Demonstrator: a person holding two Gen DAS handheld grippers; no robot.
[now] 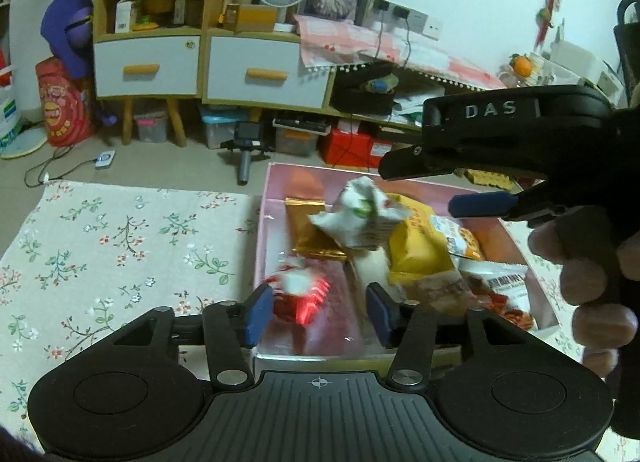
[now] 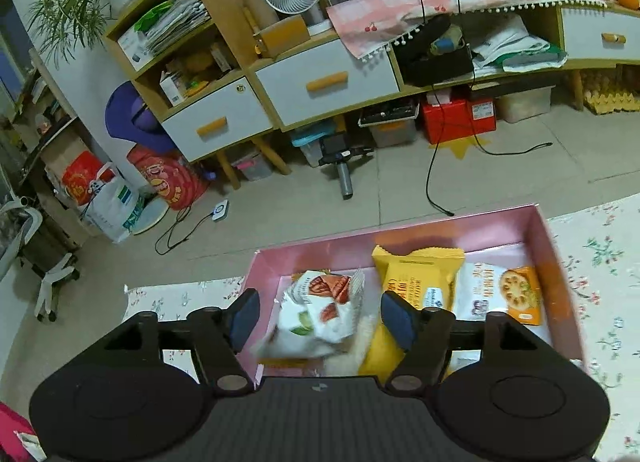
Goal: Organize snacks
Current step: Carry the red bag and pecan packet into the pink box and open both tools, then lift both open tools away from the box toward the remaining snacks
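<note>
Both grippers are angled down over the pink box [image 2: 536, 221], which sits on the floral cloth [image 1: 120, 246].

Left gripper [image 1: 318, 312]: jaws released, blue pads apart. A red-and-white snack packet [image 1: 298, 292] lies blurred just beyond the left pad, inside the box; no pad presses on it.

Right gripper [image 2: 320, 320]: jaws released. A white snack packet [image 2: 320, 310] with a reddish print sits between the pads but is gripped by neither — its lower edge is smeared by motion blur. In the left wrist view this gripper enters from the right, above the box, with the person's hand [image 1: 588, 290] wrapped round its handle; the hand is cut off by the frame edge.

Box contents:
- yellow packet [image 2: 416, 274], partly behind the right pad;
- white cracker packet [image 2: 500, 294], beside the yellow one;
- gold packet [image 1: 310, 221], half covered by the white packet.

The near wall of the box is hidden behind each gripper body. Print on the packets is too small to read.
</note>
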